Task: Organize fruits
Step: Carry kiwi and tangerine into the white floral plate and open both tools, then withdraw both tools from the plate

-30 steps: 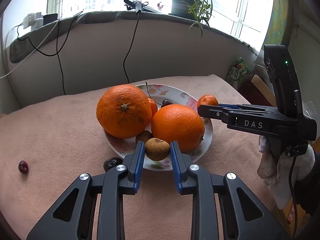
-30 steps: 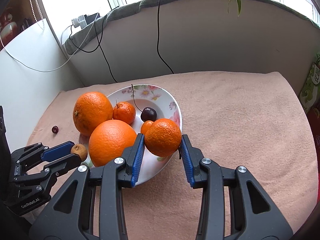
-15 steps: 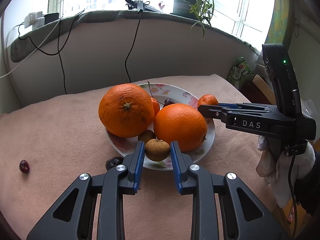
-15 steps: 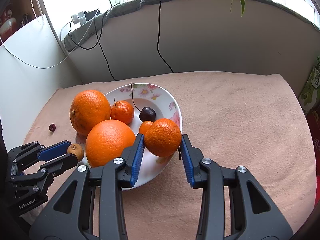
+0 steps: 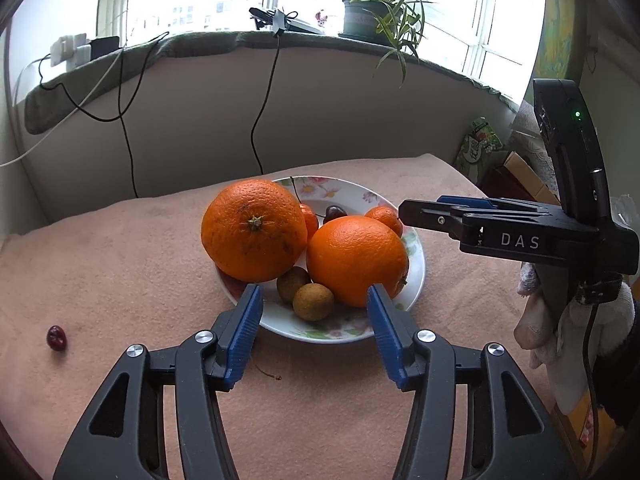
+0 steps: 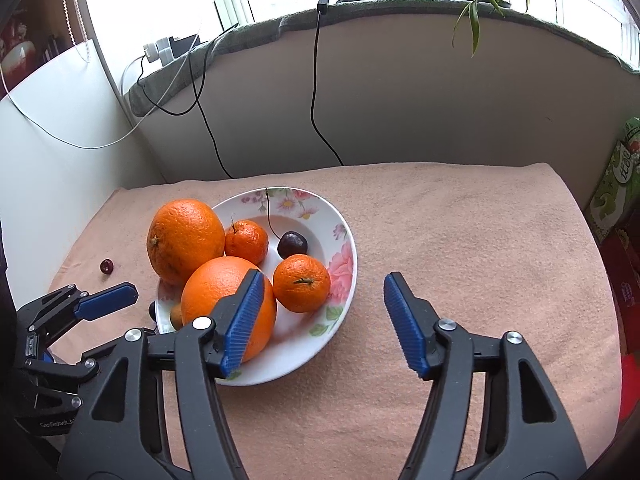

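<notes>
Two grippers stand wide open over the fruit plate (image 5: 416, 264), and neither has hold of anything. The left gripper (image 5: 314, 322) sits low at the plate's near rim, its blue pads apart on either side of a small brown longan (image 5: 313, 301) that lies free on the plate just ahead of the fingertips; a second longan (image 5: 293, 283) lies touching it, a little further in. Beyond them, straight ahead of this gripper, two large oranges (image 5: 254, 230) fill the plate's near half. The right gripper (image 6: 324, 320) hovers at the plate's opposite edge with its jaws spread; a mandarin (image 6: 302, 283) rests on the plate just ahead of its left pad, clear of both pads. Further ahead lie a second mandarin (image 6: 246, 241) and a dark stemmed cherry (image 6: 293, 244).

Judging from this, the step in hand is the release: both small fruits appear set down on the plate and the hands are free to move on. What is left of the task lies off the plate: a red cherry (image 5: 56, 337) sits on the pink cloth (image 5: 120, 264), well off to the left of the left gripper, and the right wrist view shows a dark fruit (image 6: 152, 310) on the cloth beside the plate's rim, mostly hidden.

The next move probably calls for the left gripper to back away from the rim without nudging the longans, swing left to the cherry, and come down low with the pads straddling it. The cherry is small and round, so it may roll on the soft cloth; a gentle, centred closing seems wise.
</notes>
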{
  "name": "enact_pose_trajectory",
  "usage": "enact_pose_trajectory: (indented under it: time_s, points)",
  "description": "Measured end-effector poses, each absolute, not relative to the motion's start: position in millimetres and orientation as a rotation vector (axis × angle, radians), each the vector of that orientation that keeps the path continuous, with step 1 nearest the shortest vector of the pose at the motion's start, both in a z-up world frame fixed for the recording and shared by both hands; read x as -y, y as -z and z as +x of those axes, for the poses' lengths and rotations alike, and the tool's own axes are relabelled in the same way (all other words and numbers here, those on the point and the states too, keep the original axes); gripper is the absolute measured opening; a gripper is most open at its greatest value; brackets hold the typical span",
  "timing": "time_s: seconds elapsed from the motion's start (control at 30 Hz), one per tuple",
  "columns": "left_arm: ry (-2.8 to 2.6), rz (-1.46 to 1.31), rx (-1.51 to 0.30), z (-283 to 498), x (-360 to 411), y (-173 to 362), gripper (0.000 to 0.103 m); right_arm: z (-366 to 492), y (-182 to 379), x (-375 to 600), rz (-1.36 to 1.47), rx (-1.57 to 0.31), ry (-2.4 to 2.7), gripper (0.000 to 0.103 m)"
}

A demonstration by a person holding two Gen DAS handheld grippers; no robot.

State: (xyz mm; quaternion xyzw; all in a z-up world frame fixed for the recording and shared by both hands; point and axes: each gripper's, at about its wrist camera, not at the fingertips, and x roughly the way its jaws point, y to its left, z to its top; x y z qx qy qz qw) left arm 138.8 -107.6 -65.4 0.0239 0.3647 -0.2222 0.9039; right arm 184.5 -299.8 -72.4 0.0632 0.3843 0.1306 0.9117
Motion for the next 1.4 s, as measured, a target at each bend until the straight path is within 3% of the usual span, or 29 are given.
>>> enact_pose_trajectory:
  time_s: [0.07, 0.3, 1.4]
  points:
    - [0.448, 0.066, -0.745, 136.6, 108.8, 64.3, 0.065, 181.3, 70.0, 299.7, 0.131, -0.784, -0.268, 0.074]
    - [0.413, 0.095, -0.727, 130.3, 106.0, 59.4, 0.07, 168.7, 62.1, 294.5, 0.123, -0.771, -0.279, 0.074]
    - [0.318, 0.06, -0.682, 85.5, 47.2, 45.0, 0.07, 106.8, 54.3, 235.8, 0.048, -0.786, -0.364, 0.074]
